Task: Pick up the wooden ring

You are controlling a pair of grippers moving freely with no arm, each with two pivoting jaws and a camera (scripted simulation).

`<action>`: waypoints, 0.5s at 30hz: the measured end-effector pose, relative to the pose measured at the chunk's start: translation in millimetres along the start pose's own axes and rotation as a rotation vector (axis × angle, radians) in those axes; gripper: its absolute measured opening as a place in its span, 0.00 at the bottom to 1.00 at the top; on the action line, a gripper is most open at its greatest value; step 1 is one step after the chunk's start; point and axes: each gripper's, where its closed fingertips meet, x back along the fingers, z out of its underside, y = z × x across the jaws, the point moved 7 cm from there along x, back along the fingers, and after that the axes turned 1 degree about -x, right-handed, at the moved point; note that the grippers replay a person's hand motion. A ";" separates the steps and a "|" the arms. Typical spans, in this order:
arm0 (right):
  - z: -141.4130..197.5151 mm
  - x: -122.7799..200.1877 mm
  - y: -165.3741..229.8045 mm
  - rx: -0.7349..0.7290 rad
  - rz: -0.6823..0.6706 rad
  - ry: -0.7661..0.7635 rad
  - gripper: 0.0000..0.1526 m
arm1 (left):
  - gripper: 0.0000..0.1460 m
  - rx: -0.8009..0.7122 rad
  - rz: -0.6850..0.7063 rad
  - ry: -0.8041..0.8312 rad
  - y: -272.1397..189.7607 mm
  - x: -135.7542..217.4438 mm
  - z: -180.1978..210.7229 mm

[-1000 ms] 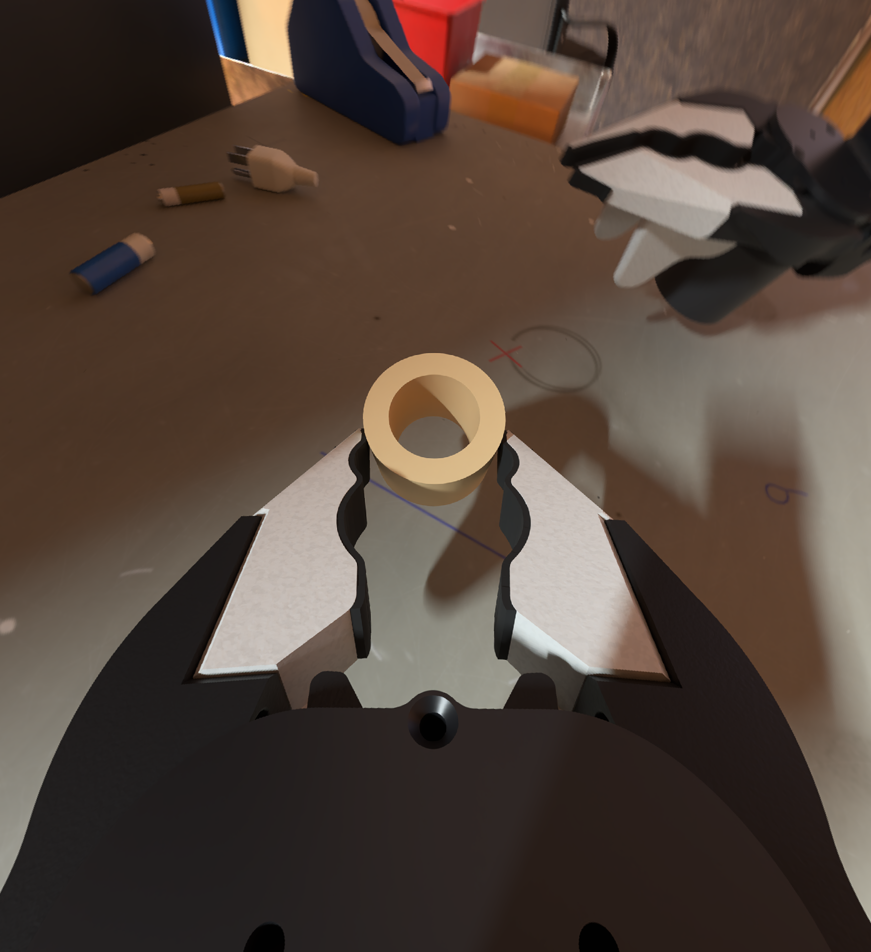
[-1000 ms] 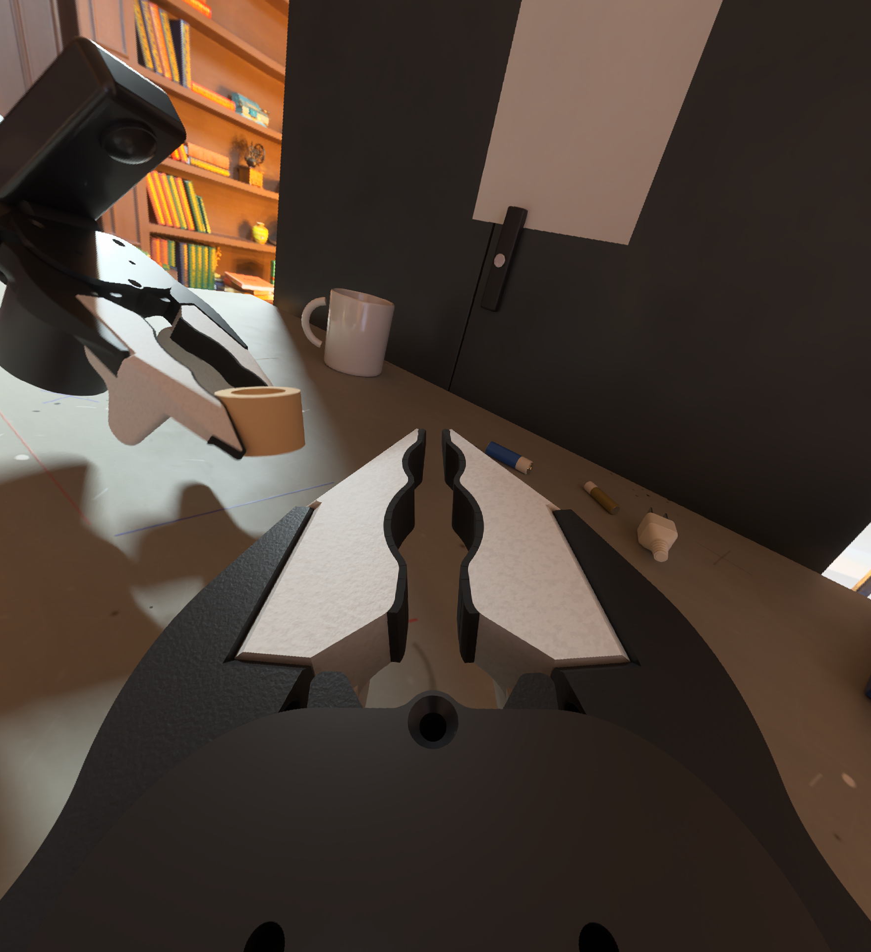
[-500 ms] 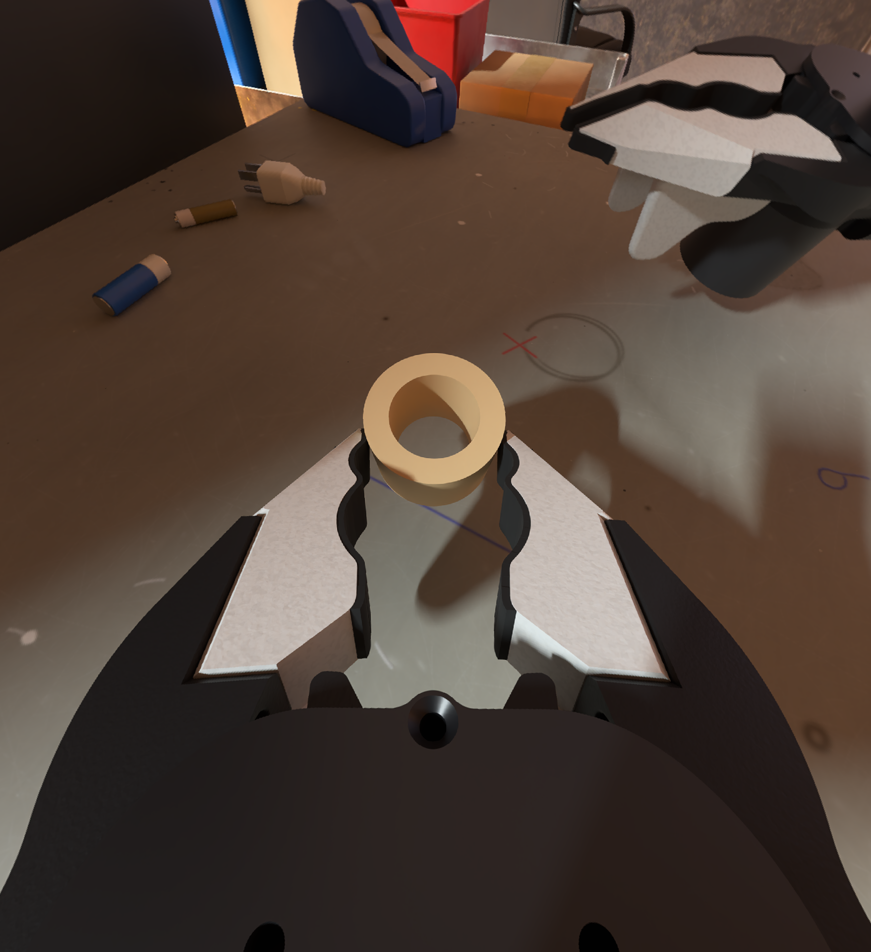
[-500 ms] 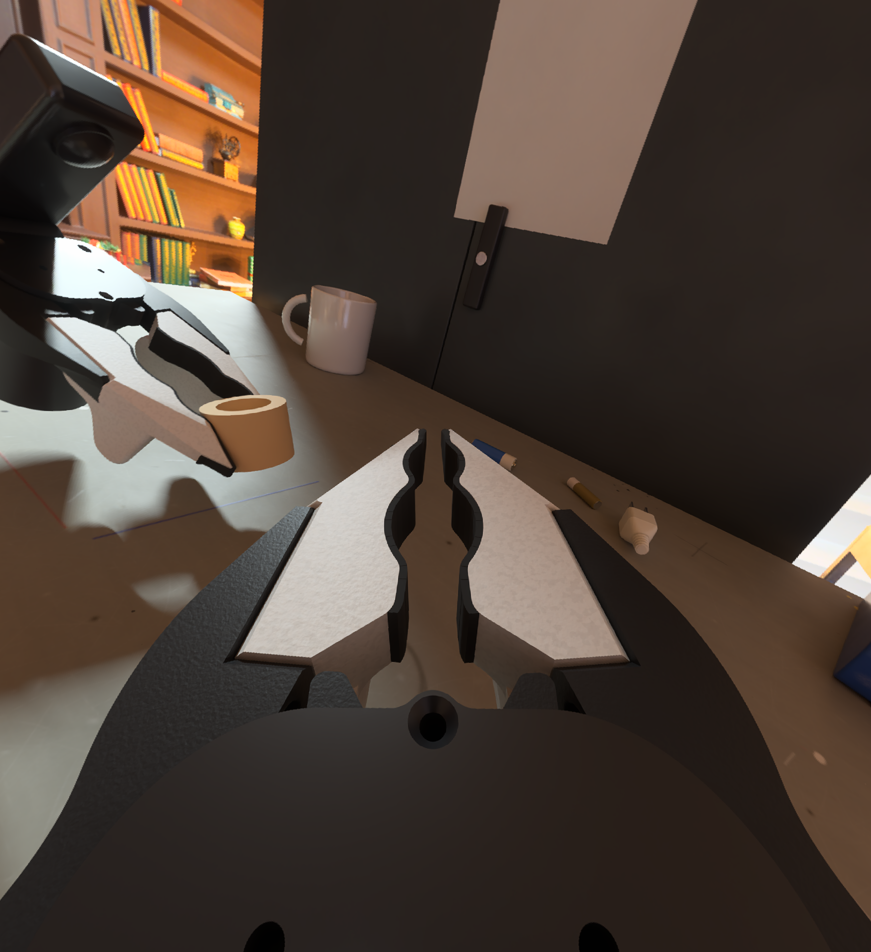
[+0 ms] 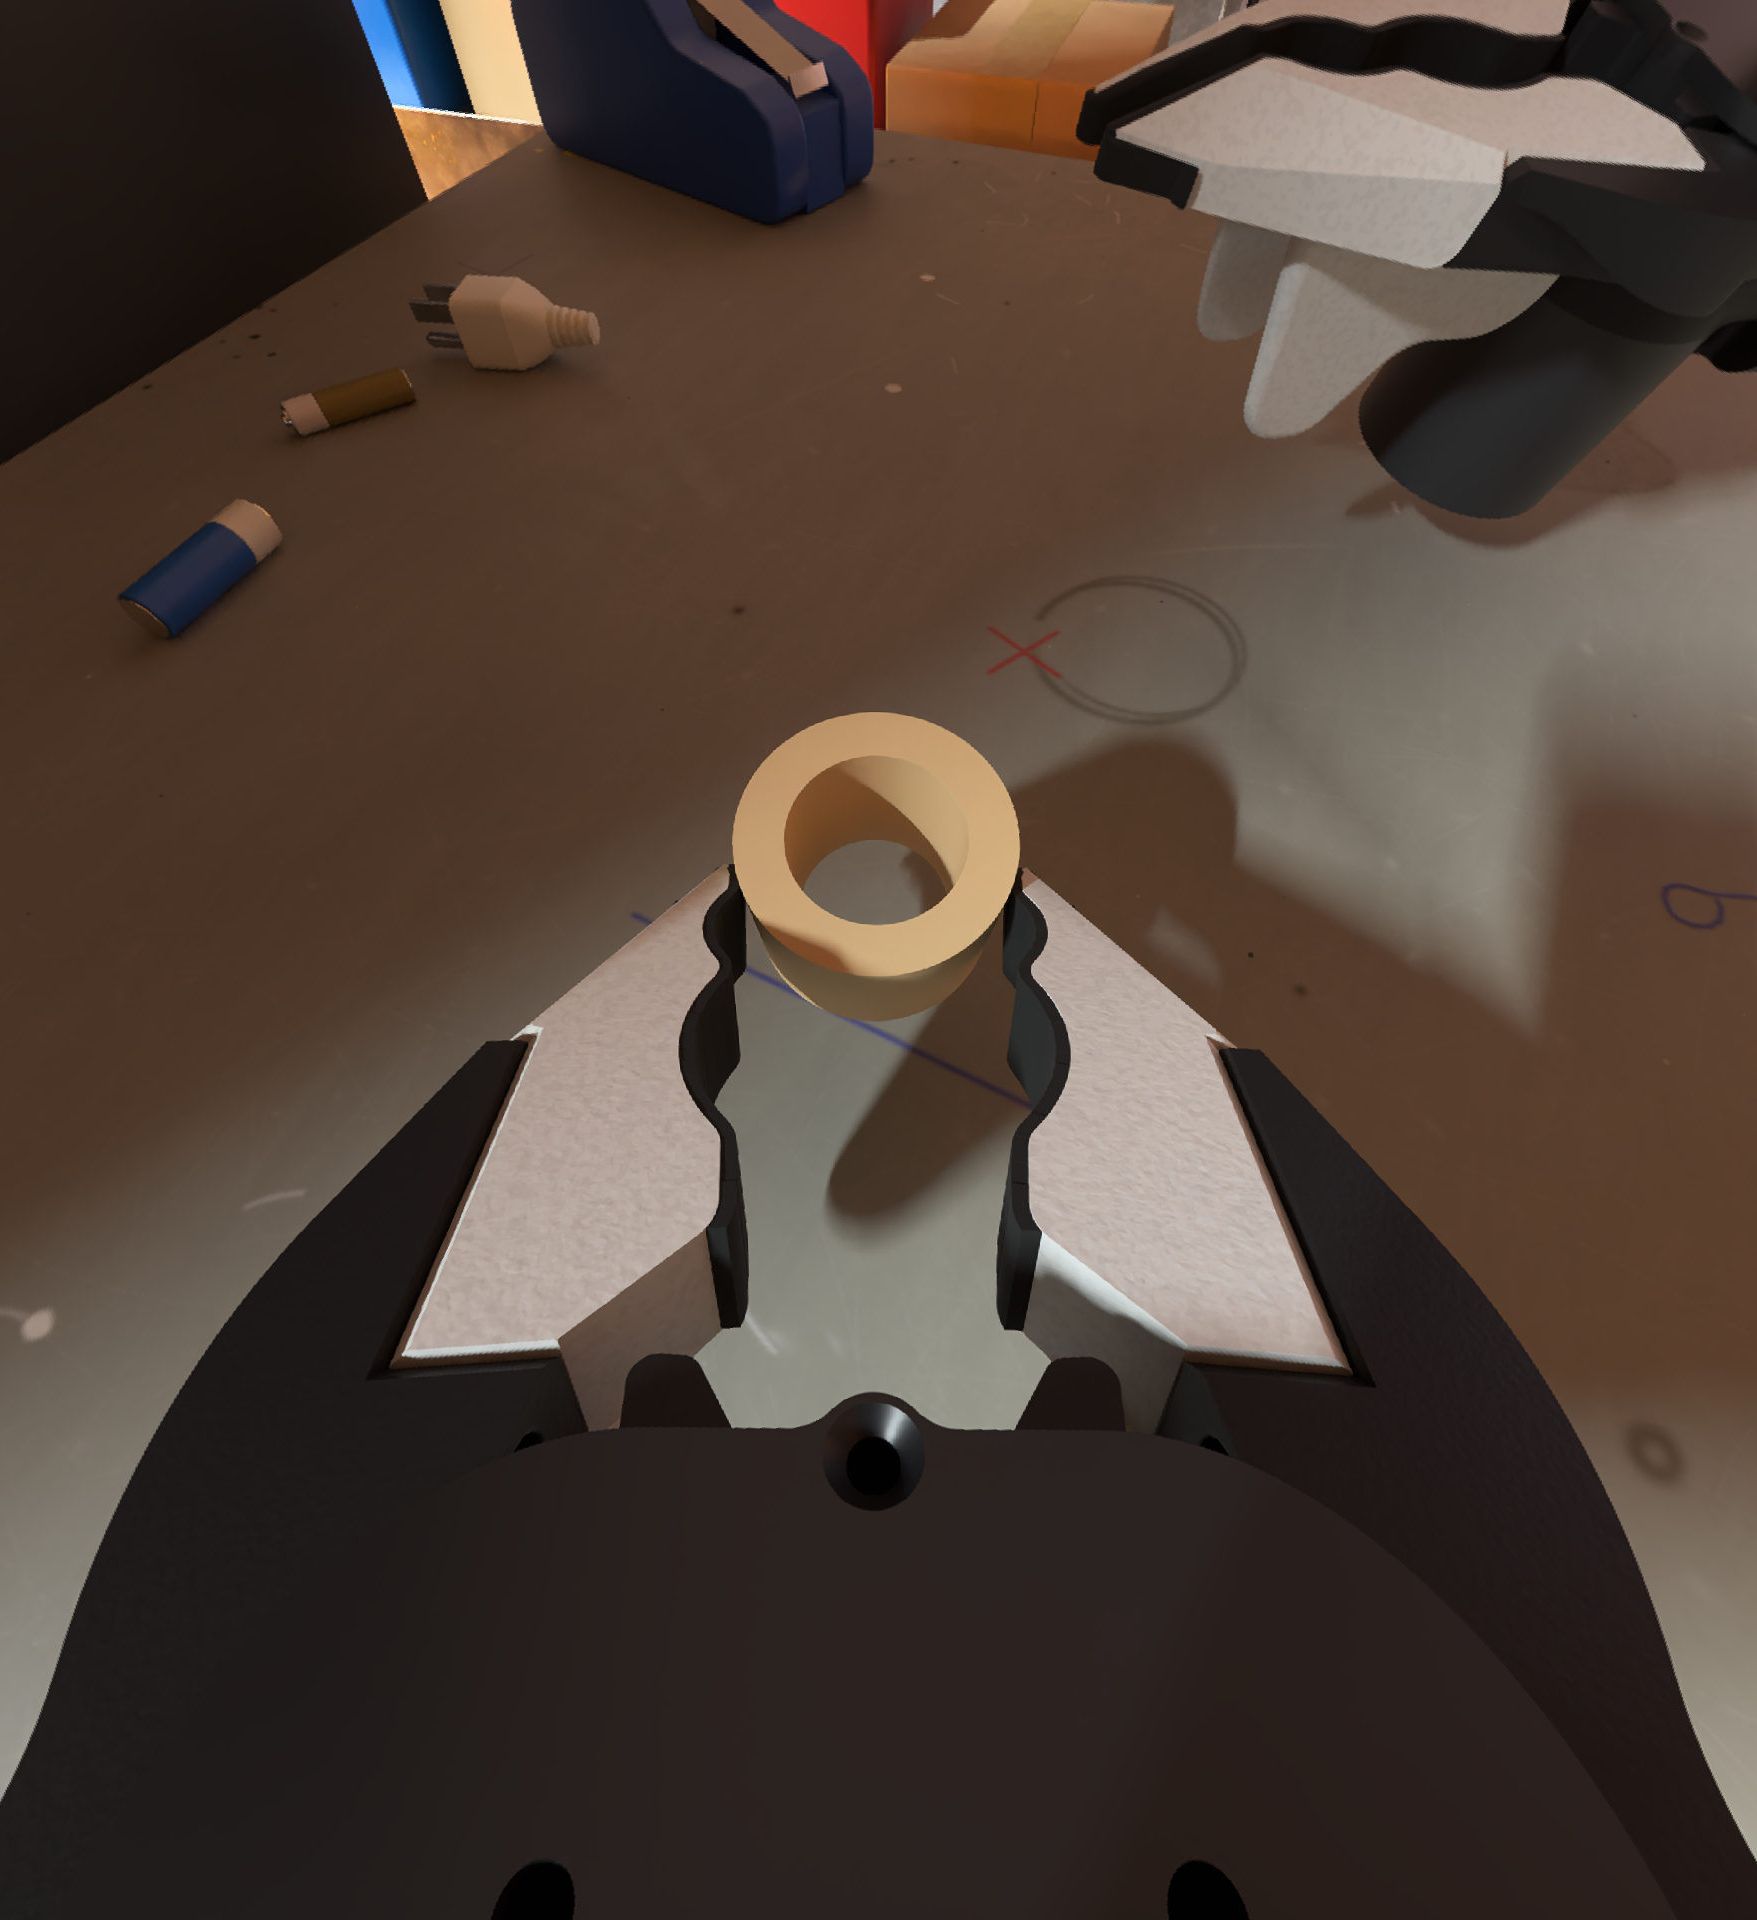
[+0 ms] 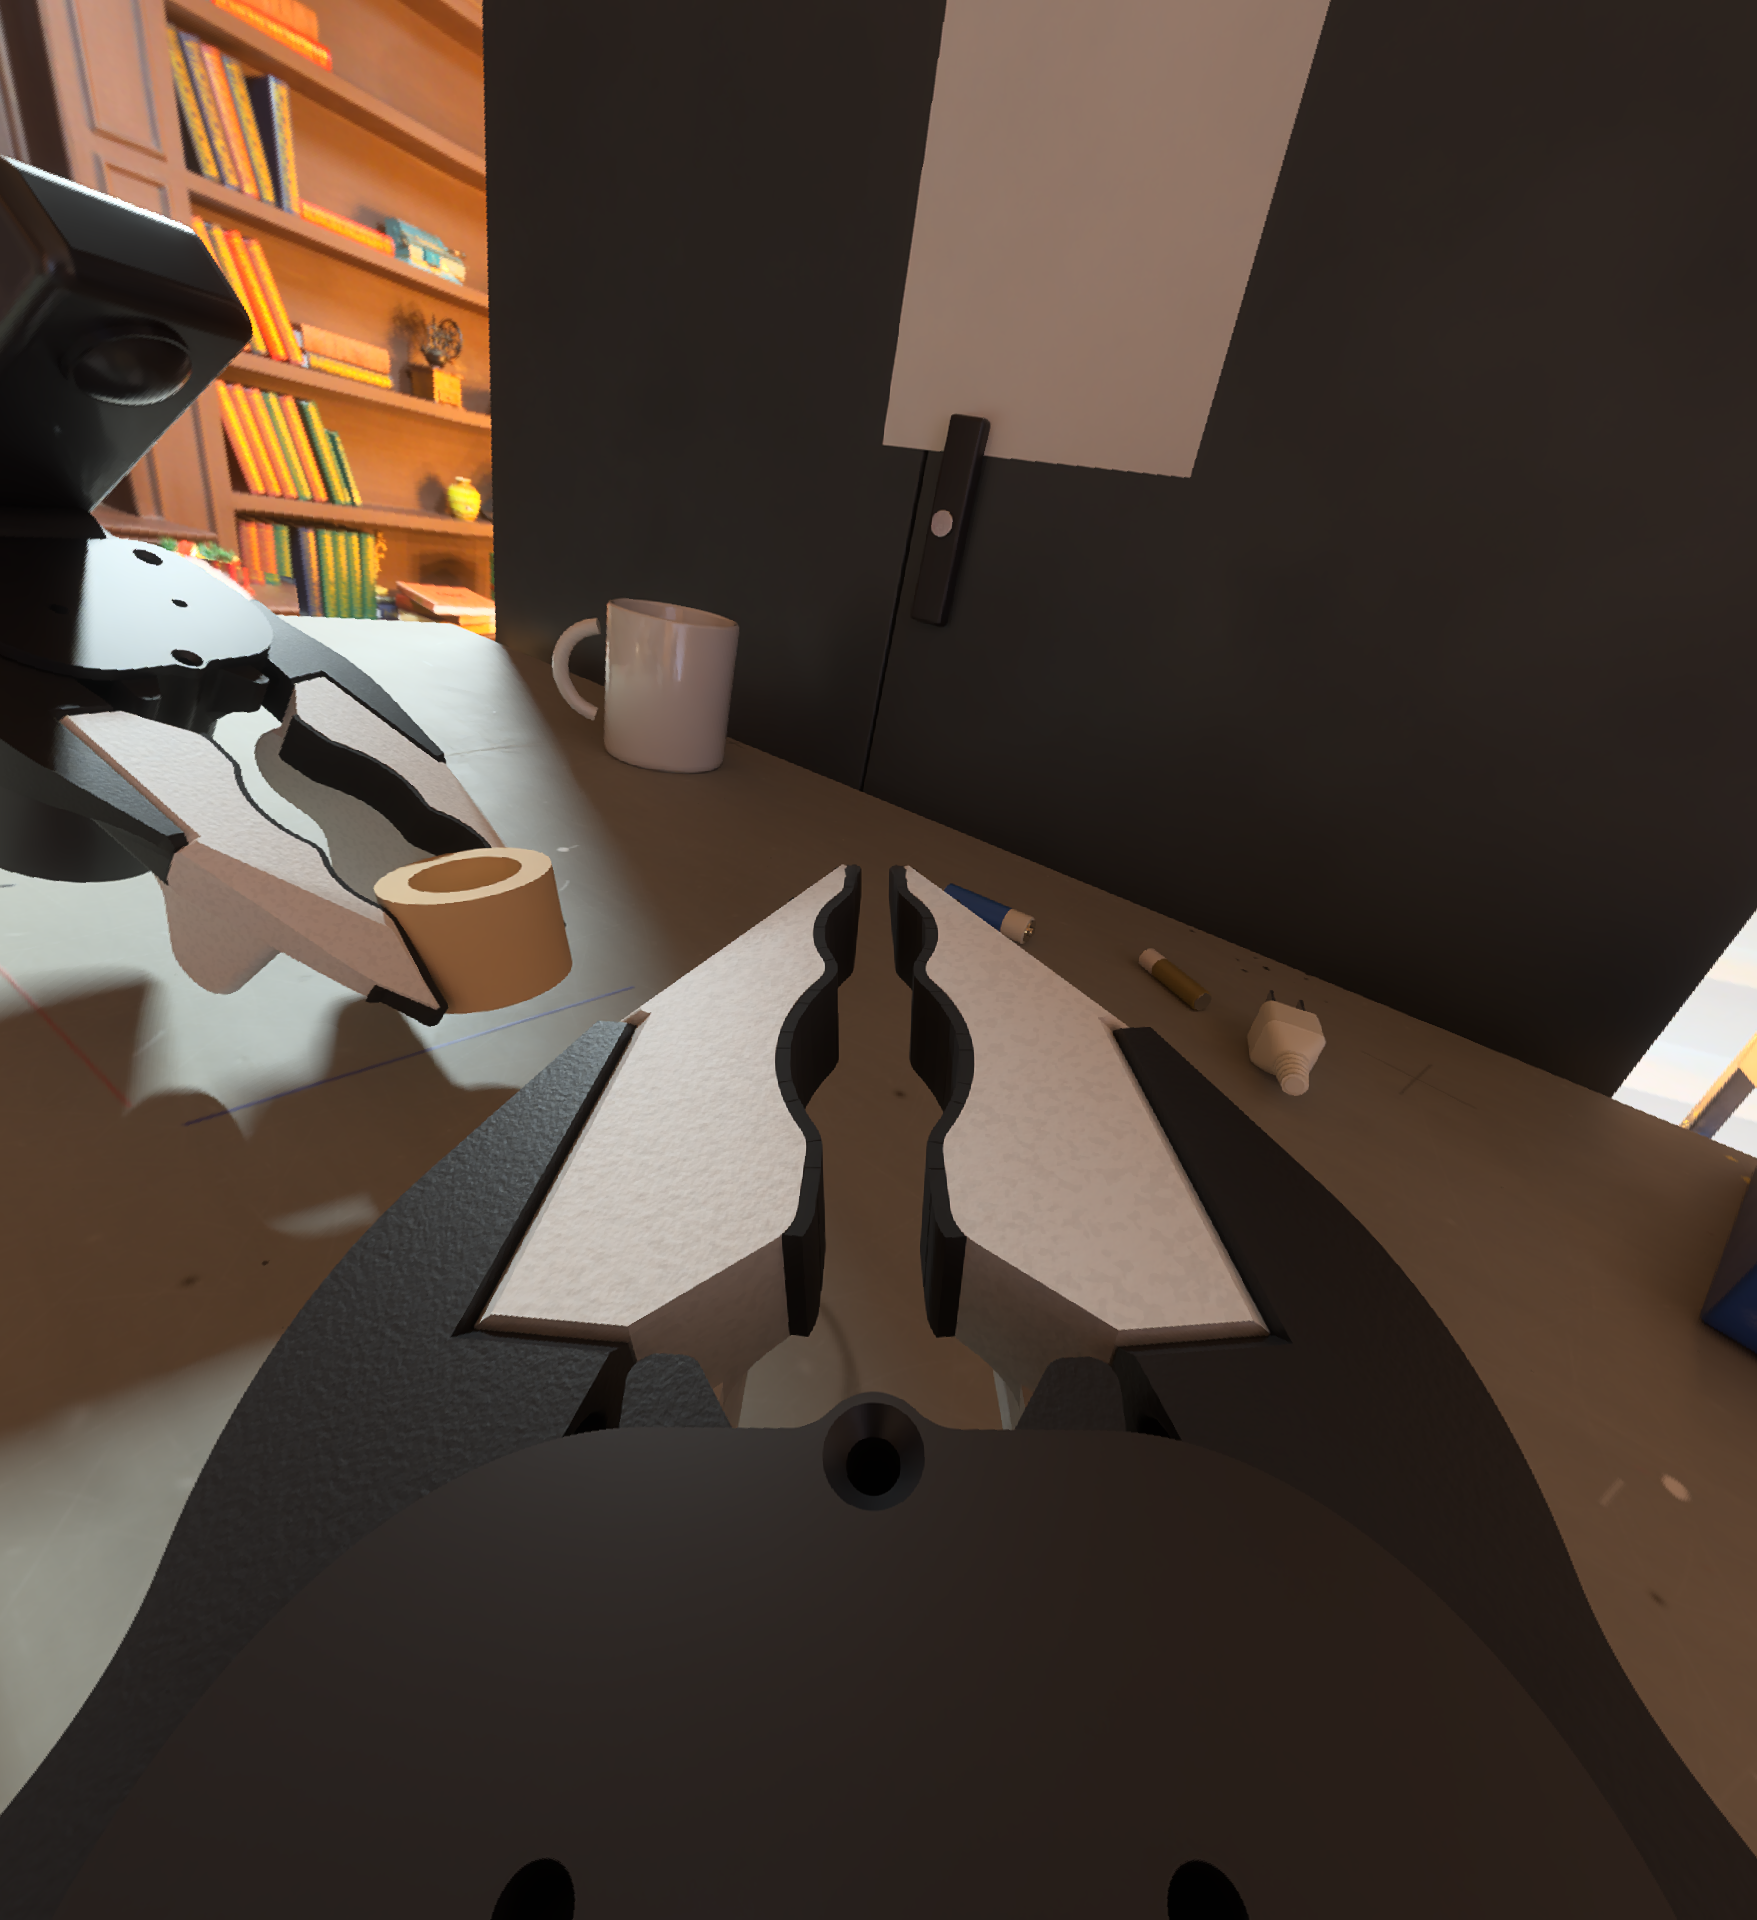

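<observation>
Wooden ring (image 5: 874, 862) | clamped between left gripper (image 5: 874, 914) fingertips | off table (image 5: 541, 727)

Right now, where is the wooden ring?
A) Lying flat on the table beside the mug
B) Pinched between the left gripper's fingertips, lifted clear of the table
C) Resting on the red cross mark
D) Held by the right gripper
B: the wooden ring sits clamped at the tips of the left gripper, and the right wrist view shows it hanging above the table with its shadow below; the right gripper holds nothing.
</observation>
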 end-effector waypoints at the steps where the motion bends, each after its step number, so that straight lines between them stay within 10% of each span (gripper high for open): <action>1: 0.0 -0.1 0.1 0.001 0.000 0.000 0.03 | 0.34 -0.003 0.000 0.003 -0.3 -0.3 0.1; 15: 0.1 -0.4 -0.5 -0.005 0.001 0.001 0.03 | 0.34 0.018 0.028 -0.012 0.5 1.1 -0.3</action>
